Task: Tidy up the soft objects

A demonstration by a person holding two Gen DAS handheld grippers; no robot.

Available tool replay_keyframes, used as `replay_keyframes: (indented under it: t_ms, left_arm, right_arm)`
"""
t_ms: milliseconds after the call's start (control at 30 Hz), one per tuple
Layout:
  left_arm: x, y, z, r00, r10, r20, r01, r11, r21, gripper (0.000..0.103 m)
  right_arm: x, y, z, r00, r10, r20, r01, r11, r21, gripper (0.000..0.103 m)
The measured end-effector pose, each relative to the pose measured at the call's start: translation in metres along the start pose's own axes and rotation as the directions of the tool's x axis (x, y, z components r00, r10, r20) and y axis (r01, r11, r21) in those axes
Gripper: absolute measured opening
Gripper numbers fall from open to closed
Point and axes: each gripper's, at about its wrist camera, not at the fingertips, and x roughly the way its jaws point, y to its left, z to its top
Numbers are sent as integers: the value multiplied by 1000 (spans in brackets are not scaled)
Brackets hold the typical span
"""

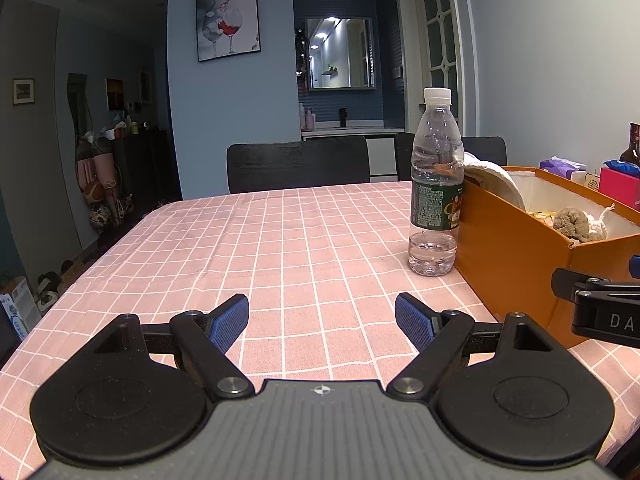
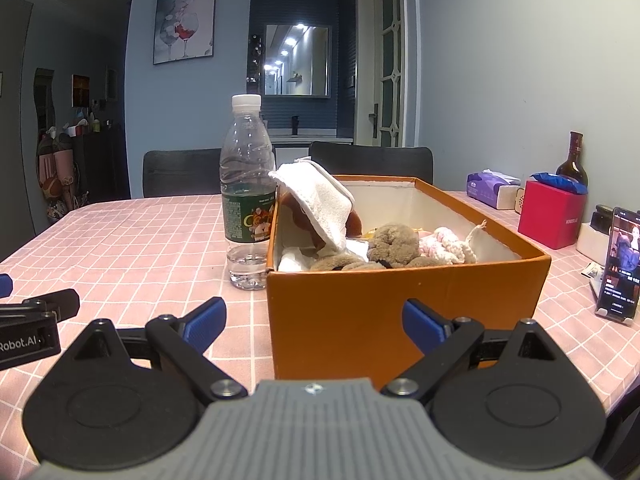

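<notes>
An orange cardboard box point(image 2: 400, 300) stands on the pink checked tablecloth and holds soft objects: a white cloth point(image 2: 320, 200) draped over its far left wall, a brown plush toy point(image 2: 394, 244), a pink-and-white knitted piece point(image 2: 444, 246). The box also shows in the left wrist view point(image 1: 512, 248). My right gripper point(image 2: 314, 322) is open and empty, low over the table just in front of the box's near wall. My left gripper point(image 1: 322, 320) is open and empty over bare tablecloth, left of the box.
A clear water bottle point(image 2: 246, 196) stands against the box's left side. A tissue pack point(image 2: 494, 188), red box point(image 2: 550, 218), dark bottle point(image 2: 572, 160) and propped phone point(image 2: 620, 264) sit to the right. Black chairs point(image 1: 298, 166) stand at the far edge.
</notes>
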Motion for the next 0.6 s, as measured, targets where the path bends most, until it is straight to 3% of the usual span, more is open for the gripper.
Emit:
replay_keyframes:
  t_ms: [600]
  left_arm:
    - [-1,1,-1,1000,-2,9,2,1000,8,99]
  right_arm:
    - [3,2,-2,1000,5,-11,-5,1000,-2,93]
